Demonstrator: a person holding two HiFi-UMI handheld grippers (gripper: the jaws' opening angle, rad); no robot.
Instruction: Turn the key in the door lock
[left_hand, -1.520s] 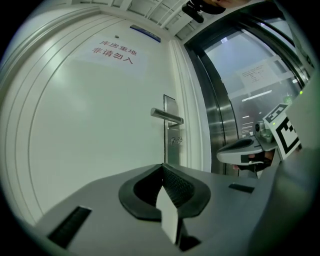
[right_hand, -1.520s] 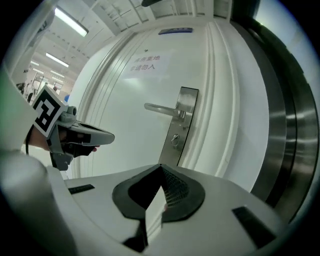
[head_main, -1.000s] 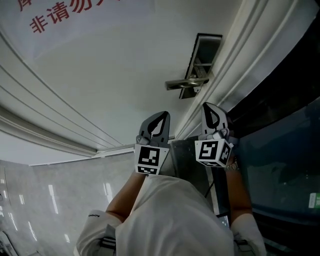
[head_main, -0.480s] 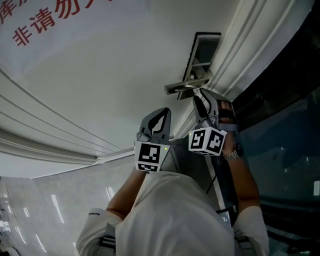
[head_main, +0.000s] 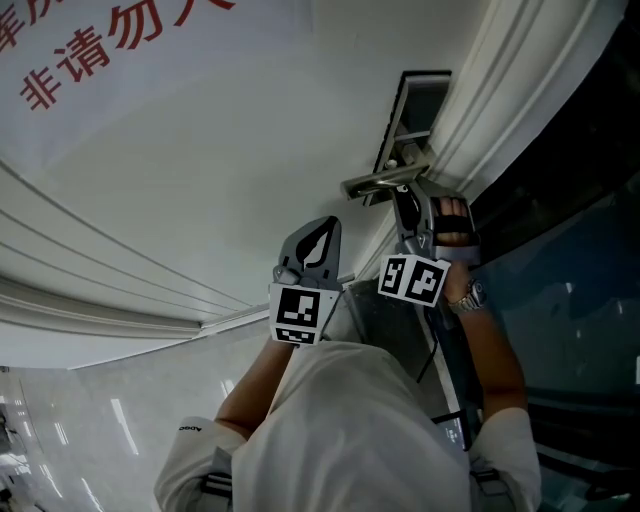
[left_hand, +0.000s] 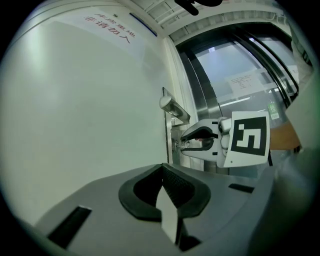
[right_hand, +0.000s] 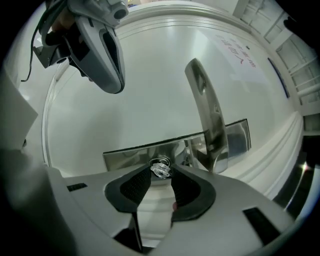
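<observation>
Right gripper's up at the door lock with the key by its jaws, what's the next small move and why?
Probably close the right gripper on the key. Its jaws have just been opening and stand apart, the key's head sits between their tips in the lock plate, and the pads don't seem to press it yet. Gripping must come before turning.

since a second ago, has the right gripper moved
Yes: the right gripper closed in on the handle, its jaws just opening, with the key between them.
</observation>
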